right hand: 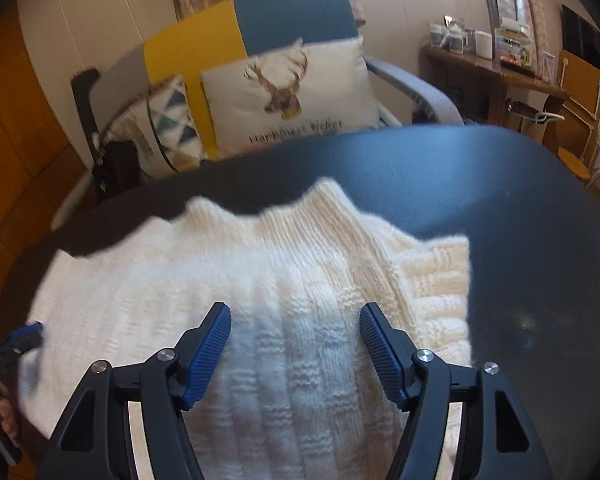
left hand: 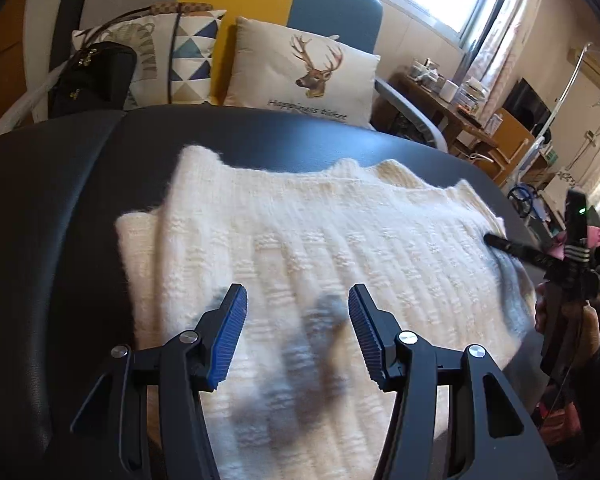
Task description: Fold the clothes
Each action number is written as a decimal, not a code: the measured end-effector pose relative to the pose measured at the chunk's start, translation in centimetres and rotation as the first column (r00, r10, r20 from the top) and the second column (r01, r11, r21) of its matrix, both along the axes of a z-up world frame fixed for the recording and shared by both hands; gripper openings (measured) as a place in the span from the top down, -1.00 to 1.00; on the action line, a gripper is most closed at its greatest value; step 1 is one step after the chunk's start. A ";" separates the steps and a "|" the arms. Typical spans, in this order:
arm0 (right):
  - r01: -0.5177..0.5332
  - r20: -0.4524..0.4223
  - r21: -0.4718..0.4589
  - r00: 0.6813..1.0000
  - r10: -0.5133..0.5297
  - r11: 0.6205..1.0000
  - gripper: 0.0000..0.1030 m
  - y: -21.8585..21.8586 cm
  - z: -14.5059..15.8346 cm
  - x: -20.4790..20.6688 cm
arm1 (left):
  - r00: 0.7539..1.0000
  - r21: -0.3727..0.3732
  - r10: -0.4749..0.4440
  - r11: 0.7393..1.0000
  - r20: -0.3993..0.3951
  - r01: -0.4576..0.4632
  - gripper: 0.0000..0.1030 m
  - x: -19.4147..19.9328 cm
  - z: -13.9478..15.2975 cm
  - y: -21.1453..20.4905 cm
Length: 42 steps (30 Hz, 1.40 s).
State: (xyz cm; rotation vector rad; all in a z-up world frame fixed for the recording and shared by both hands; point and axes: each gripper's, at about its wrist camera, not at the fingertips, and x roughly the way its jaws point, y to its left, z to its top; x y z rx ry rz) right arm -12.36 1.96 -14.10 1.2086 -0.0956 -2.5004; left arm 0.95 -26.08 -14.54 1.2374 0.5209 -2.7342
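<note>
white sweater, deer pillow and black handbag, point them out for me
white sweater [left hand: 320,240], left wrist view, on the middle of its knitted front
deer pillow [left hand: 300,76], left wrist view, on the cover beside the deer's head
black handbag [left hand: 94,80], left wrist view, on its front face

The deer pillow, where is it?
The white deer-print pillow leans on the blue and yellow chair behind the black table, right of the triangle-patterned pillow.

One white sweater [left hand: 320,240], two cushions [left hand: 304,68] (one deer-printed), one black handbag [left hand: 92,76], one dark table [left hand: 60,200].
</note>
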 end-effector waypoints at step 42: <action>-0.016 -0.013 0.093 1.000 0.018 0.995 -0.62 -2.1 -1.2 -0.1 | 0.999 0.144 0.018 0.989 -0.043 -0.012 -0.09 -5.0 0.6 -5.9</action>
